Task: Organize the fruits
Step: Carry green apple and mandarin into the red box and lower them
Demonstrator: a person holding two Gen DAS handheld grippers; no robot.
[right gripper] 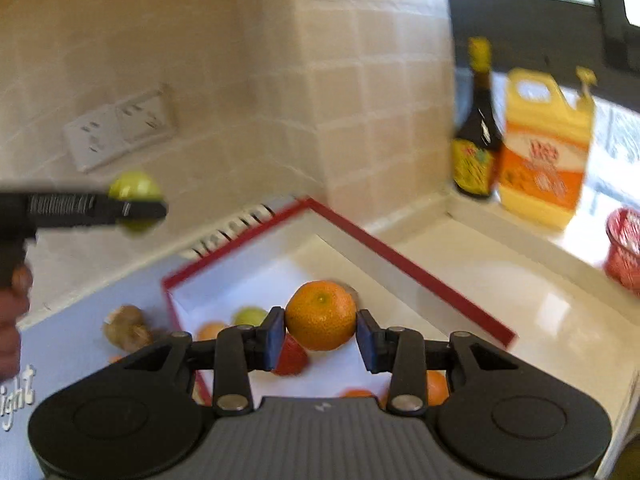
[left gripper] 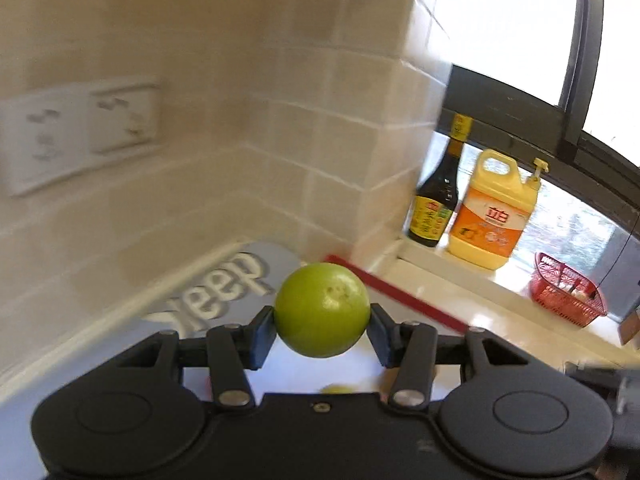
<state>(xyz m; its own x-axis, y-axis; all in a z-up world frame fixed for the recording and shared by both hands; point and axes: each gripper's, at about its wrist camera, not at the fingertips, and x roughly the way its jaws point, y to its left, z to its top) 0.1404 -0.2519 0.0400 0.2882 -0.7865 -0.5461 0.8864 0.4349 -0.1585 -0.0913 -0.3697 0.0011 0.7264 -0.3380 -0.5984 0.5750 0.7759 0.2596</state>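
left gripper (left gripper: pixel 322 330) pinches green fruit (left gripper: pixel 322 315) at its widest girth, aloft near tray's far corner | right gripper (right gripper: pixel 321 334) pinches orange (right gripper: pixel 321 315) likewise, above red-rimmed tray (right gripper: pixel 404 266) | both likely light, firm, round; slippery; grip the equator

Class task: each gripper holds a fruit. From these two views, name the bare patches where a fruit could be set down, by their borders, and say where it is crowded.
Free: the far half of the red-edged tray, its white floor bare behind the orange; the glossy counter between the tray's rim and the window ledge. Crowded: the tray's near end under the right gripper, full of fruit; the ledge with soy bottle, detergent jug and red basket.
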